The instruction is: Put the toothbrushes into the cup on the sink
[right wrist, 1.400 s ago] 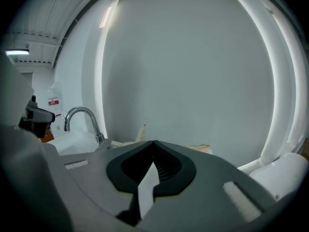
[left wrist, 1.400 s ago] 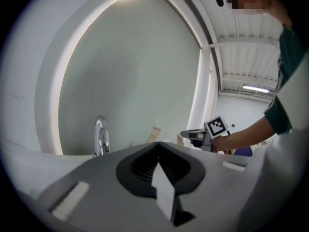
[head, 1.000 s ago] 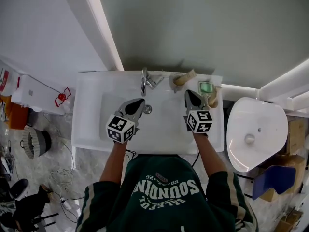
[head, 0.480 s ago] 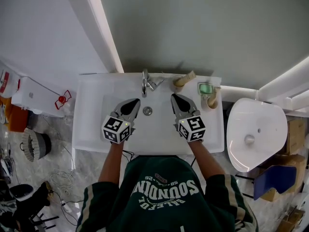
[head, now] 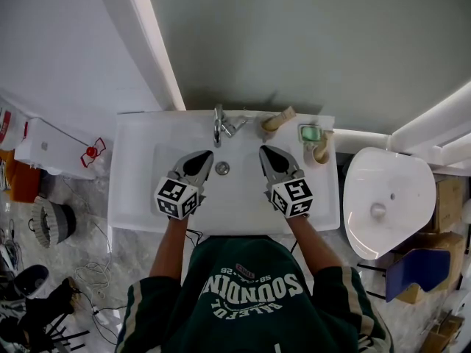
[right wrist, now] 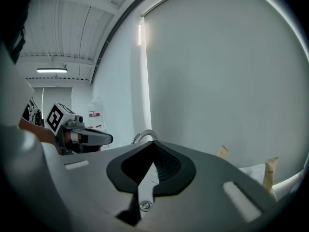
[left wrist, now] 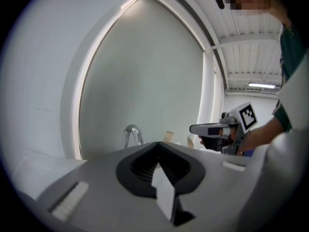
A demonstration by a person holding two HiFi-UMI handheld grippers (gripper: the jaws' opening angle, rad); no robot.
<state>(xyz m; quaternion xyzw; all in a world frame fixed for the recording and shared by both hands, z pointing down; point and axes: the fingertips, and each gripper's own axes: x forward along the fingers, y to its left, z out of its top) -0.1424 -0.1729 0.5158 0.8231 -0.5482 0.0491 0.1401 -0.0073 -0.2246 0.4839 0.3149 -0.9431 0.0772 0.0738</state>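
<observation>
Left tongs (head: 206,155) and right tongs (head: 263,151) were both shut and empty, hovering over the sink (head: 132,197), probably idle. Toothbrushes (head: 278,120) sat back-right by the green cup (head: 312,133); unclear if any were inside.

The person is wearing a dark green sweatshirt (head: 254,326) with pale lettering (head: 250,289) on the front and pale stripes (head: 131,311) running down the sleeves (head: 340,293). The left gripper (head: 204,156) and right gripper (head: 263,151) are showing grey shells, black-lined jaws and black-and-white marker cubes (head: 177,198); a small screw (right wrist: 143,206) is sitting below the right one's jaws.
</observation>
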